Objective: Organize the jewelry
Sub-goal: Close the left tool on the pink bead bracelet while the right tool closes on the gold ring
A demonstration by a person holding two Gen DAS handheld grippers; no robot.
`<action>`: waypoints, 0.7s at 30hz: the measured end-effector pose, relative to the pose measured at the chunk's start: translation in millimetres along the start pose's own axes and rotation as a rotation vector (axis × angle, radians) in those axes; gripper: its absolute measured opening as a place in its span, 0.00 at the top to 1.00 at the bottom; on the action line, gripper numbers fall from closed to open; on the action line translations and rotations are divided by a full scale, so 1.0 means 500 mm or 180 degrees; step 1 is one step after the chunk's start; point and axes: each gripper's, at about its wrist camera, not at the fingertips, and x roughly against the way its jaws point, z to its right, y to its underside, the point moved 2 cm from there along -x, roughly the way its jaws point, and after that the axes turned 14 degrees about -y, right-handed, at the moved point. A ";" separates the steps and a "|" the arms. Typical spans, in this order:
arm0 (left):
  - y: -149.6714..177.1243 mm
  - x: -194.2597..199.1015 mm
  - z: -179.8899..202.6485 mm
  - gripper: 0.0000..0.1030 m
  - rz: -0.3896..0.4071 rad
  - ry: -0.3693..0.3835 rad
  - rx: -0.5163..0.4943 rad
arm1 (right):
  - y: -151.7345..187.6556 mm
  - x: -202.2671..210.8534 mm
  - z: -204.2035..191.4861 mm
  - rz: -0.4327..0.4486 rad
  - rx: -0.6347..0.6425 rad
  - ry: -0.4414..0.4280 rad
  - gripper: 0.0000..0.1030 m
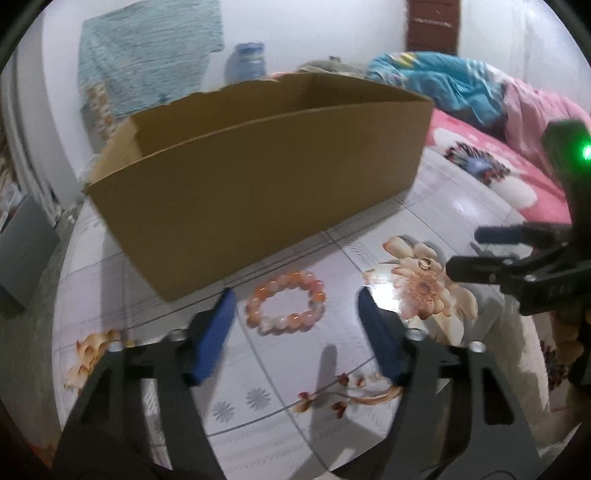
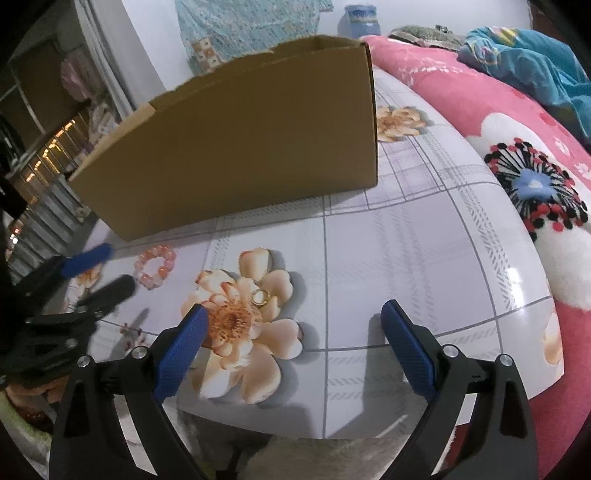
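An orange-pink bead bracelet (image 1: 286, 302) lies on the flowered table in front of an open cardboard box (image 1: 258, 177). My left gripper (image 1: 295, 306) is open with its blue pads on either side of the bracelet, just above it. A small gold ring (image 1: 424, 263) lies on the printed flower to the right. In the right wrist view my right gripper (image 2: 295, 317) is open and empty, near the table's front edge, with the ring (image 2: 261, 296) just ahead of its left pad. The bracelet (image 2: 155, 266) and box (image 2: 236, 147) lie further left, by the left gripper (image 2: 99, 269).
The table (image 2: 406, 258) has a glossy flowered cloth. A bed with a pink floral blanket (image 2: 517, 147) and a blue blanket (image 2: 535, 55) lies right of the table. A blue jar (image 2: 360, 20) stands behind the box. Shelves (image 2: 44, 147) stand at the left.
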 end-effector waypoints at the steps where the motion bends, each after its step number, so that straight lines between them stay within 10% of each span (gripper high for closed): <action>1: -0.002 -0.004 0.009 0.51 -0.0004 0.0000 -0.0041 | 0.000 0.004 -0.002 0.0032 0.0032 -0.0033 0.11; 21: -0.009 -0.073 0.012 0.92 -0.0250 0.0016 -0.0207 | -0.013 -0.043 -0.043 -0.0096 0.0753 -0.0034 0.65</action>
